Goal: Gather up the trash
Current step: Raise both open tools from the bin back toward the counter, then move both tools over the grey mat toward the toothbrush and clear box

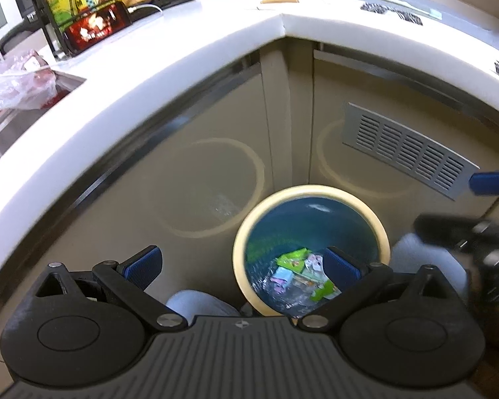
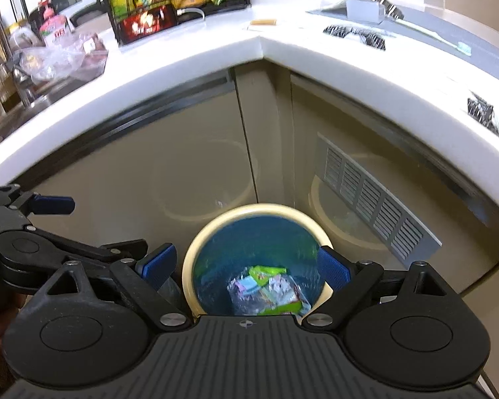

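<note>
In corner under counter (image 2: 189, 66) | bin (image 2: 196, 259) near rim cut off | wrappers (image 2: 269, 289) blurry | both grippers' jaws spread, empty

Bin (image 2: 189, 266) mouth open above; cabinet doors (image 2: 169, 179) close behind.

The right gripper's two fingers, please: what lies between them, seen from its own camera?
Between them, held by neither, sits the open bin with wrappers at its bottom.

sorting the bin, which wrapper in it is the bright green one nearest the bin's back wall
The green wrapper at the top of the pile in the bin. The other green wrapper lies at the pile's near edge; the rest are pale or clear.
</note>
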A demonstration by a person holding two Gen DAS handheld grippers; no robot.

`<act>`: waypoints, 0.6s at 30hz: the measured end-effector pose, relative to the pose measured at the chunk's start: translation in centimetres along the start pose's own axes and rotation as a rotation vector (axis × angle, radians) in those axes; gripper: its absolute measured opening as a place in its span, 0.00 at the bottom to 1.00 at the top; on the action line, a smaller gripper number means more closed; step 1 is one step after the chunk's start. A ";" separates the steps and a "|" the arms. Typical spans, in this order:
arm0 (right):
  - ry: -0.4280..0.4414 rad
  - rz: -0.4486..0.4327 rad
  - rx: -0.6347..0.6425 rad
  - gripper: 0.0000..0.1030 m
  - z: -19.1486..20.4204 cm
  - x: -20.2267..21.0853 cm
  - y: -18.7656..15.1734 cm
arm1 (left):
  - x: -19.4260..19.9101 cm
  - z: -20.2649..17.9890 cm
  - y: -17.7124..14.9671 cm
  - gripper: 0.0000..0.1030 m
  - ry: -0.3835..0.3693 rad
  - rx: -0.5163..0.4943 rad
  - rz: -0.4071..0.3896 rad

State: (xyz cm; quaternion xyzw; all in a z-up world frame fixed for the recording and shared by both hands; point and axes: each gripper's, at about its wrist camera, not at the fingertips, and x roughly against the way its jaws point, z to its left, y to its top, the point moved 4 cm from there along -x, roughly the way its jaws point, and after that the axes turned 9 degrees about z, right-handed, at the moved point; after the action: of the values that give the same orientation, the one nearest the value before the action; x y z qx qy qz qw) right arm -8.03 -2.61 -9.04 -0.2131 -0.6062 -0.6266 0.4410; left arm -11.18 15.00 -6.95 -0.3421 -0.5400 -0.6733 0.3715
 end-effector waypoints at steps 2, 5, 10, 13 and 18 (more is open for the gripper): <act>0.021 -0.033 0.015 0.90 -0.5 0.9 0.9 | 0.6 0.7 0.7 1.00 -0.003 0.015 -0.012; 0.022 -0.141 0.036 0.91 -1.9 3.4 3.4 | 2.0 1.8 2.1 1.00 -0.004 0.045 -0.051; -0.103 -0.340 0.039 0.97 -6.4 7.2 9.5 | 4.6 2.6 5.1 1.00 0.029 0.056 -0.136; -0.191 -0.406 -0.019 1.00 -10.5 7.4 13.5 | 5.8 2.7 7.0 1.00 0.032 0.053 -0.172; -0.270 -0.386 -0.155 1.00 -18.4 4.0 19.7 | 6.8 2.1 9.5 1.00 0.033 0.047 -0.204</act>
State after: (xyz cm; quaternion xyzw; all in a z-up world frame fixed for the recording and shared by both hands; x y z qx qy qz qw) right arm 10.78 -18.84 2.22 -0.2082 -0.6391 -0.7099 0.2103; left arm -6.13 14.81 3.82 -0.2656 -0.5816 -0.7001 0.3179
